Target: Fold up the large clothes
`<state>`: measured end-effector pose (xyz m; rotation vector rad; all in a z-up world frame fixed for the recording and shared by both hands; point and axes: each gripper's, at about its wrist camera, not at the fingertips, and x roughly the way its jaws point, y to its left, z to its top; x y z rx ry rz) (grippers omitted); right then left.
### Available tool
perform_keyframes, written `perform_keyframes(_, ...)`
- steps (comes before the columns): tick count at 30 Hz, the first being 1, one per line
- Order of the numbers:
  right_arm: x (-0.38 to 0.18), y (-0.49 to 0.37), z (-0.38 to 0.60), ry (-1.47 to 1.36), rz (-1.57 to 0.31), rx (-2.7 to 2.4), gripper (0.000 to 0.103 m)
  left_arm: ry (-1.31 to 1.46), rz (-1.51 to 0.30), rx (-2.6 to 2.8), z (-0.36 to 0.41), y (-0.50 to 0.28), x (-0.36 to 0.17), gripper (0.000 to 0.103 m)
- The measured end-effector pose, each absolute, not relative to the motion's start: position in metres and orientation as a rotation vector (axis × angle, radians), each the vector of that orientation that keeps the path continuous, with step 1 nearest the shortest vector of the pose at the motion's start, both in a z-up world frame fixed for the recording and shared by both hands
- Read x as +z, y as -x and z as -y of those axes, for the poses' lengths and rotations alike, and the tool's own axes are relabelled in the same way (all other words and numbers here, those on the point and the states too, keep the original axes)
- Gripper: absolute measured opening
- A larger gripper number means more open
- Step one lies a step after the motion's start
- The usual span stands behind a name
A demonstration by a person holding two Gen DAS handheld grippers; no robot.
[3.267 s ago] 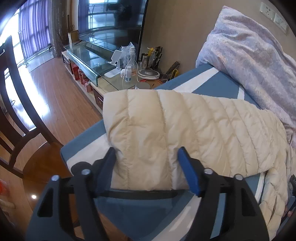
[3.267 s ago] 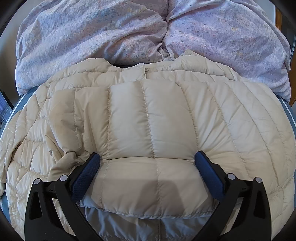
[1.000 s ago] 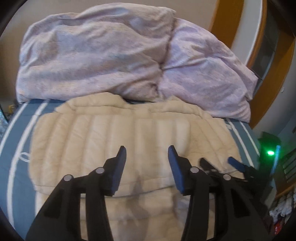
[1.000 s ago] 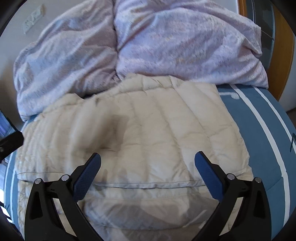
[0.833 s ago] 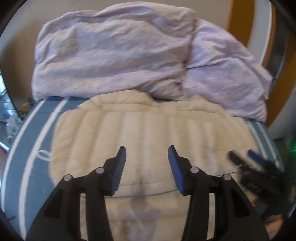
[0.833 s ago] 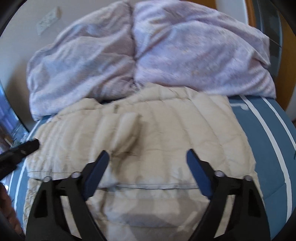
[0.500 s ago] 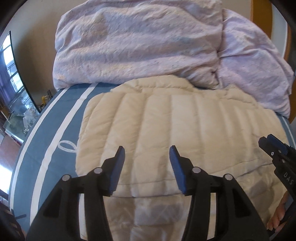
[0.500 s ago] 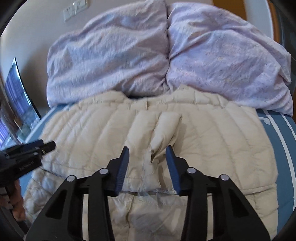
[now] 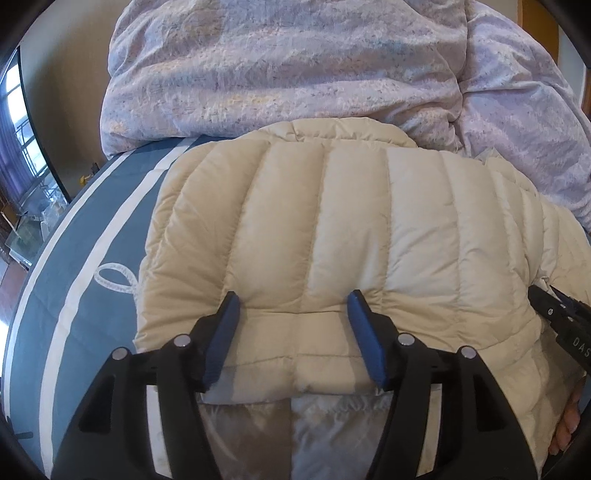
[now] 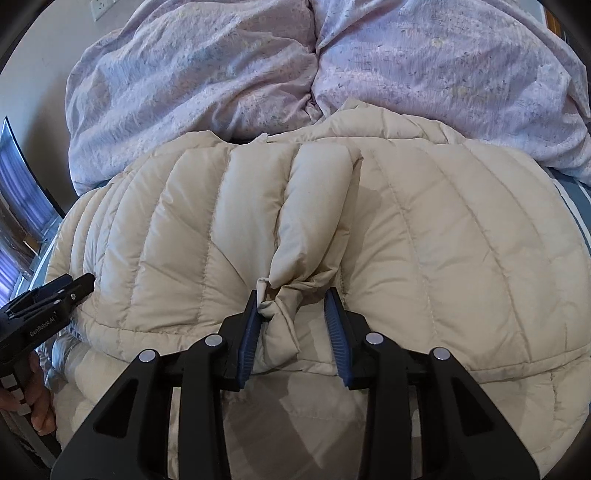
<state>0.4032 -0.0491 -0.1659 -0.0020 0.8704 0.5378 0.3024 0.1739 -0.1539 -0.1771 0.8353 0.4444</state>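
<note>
Closing right tongs (image 10: 291,314) bunching jacket (image 10: 424,240) hem; left tongs (image 9: 291,325) opening over jacket edge.

Location: a home bedroom. Indicators: a bed (image 9: 92,236) with blue, white-striped sheet; a crumpled lilac duvet (image 10: 258,66) at 12 o'clock; a wall socket (image 10: 101,4) at 11 o'clock; a window (image 9: 13,122) at 9 o'clock.

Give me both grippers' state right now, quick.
Left gripper: jaws opening, over the jacket, nothing pinched.
Right gripper: jaws closing on a bunched fold of the jacket.
</note>
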Motion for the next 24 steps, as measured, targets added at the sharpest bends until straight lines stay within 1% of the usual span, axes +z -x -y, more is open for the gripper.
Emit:
perform_keyframes(7, -0.167, -0.404, 0.052, -0.018, -0.87, 0.545, 0.037, 0.173, -0.831, 0.446, -0.174, -0.304, -0.158, 0.065)
perform_keyframes(10, -0.167, -0.405, 0.054, -0.037, -0.872, 0.561, 0.04, 0.184, -0.832, 0.443, -0.176, -0.305, -0.159, 0.07)
perform_keyframes(11, -0.166, -0.405, 0.054, -0.037, -0.87, 0.564, 0.043, 0.186, -0.832, 0.441, -0.177, -0.305, -0.159, 0.072)
perform_keyframes(13, -0.161, -0.401, 0.053, -0.003, -0.857, 0.546, 0.056, 0.181, -0.826, 0.44, -0.176, -0.303, -0.157, 0.077)
perform_keyframes(14, -0.157, -0.399, 0.053, 0.017, -0.848, 0.534, 0.075, 0.176, -0.825, 0.442, -0.175, -0.3, -0.155, 0.081)
perform_keyframes(15, -0.149, -0.394, 0.056, 0.038, -0.824, 0.521, 0.091, 0.174, -0.817, 0.434, -0.173, -0.294, -0.151, 0.084)
perform_keyframes(17, -0.132, -0.383, 0.068, 0.035, -0.748, 0.531, 0.095, 0.185, -0.791, 0.405, -0.173, -0.278, -0.142, 0.088)
perform_keyframes(19, -0.116, -0.375, 0.083, 0.027, -0.712, 0.541, 0.099, 0.198, -0.783, 0.385, -0.176, -0.258, -0.135, 0.09)
perform_keyframes(22, -0.103, -0.368, 0.112, 0.019, -0.741, 0.547, 0.102, 0.229, -0.79, 0.371, -0.187, -0.225, -0.132, 0.091)
perform_keyframes(24, -0.104, -0.365, 0.135, 0.017, -0.813, 0.562, 0.102, 0.26, -0.808, 0.369, -0.197, -0.2, -0.136, 0.091)
